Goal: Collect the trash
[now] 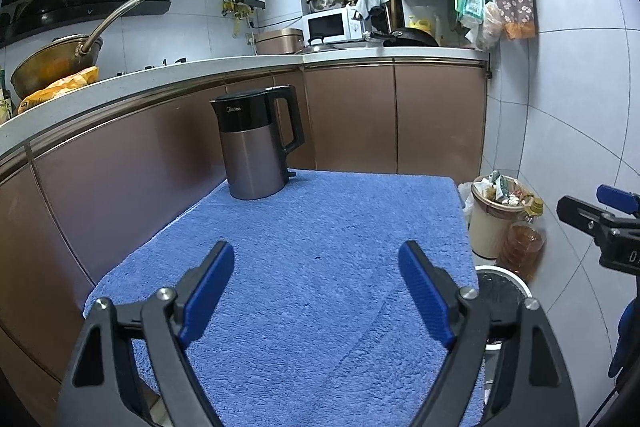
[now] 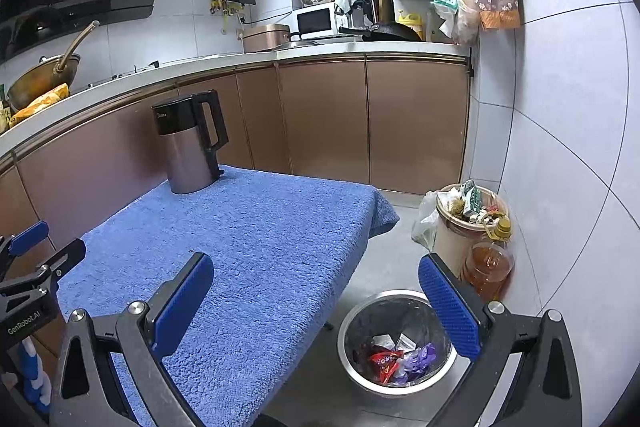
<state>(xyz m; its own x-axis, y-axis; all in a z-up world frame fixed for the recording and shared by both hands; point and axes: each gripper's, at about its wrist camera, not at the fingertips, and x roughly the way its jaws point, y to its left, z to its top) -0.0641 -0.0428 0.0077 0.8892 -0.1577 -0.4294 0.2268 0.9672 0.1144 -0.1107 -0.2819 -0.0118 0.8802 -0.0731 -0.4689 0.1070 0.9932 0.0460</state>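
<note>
Left wrist view: left gripper (image 1: 316, 291) spread wide, nothing btwn its blue pads, hovering over the blue towel (image 1: 320, 239) on the table. Kettle (image 1: 258, 143) stands upright at the far-left corner of the towel. Right wrist view: right gripper (image 2: 316, 303) also wide open & empty, above the table's right edge. Trash wrappers (image 2: 398, 357) lie inside the steel bin (image 2: 352, 359) on the floor beside the table. Full beige bin (image 2: 452, 243) w/ oil bottle (image 2: 488, 267) stands near the wall.

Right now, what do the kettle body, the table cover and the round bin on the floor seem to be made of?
Kettle: probably brushed metal body with dull sheen, black plastic top.
Table cover: blue terry cloth, fuzzy pile.
Bin: looks like shiny steel, bright rim, dark liner.
</note>
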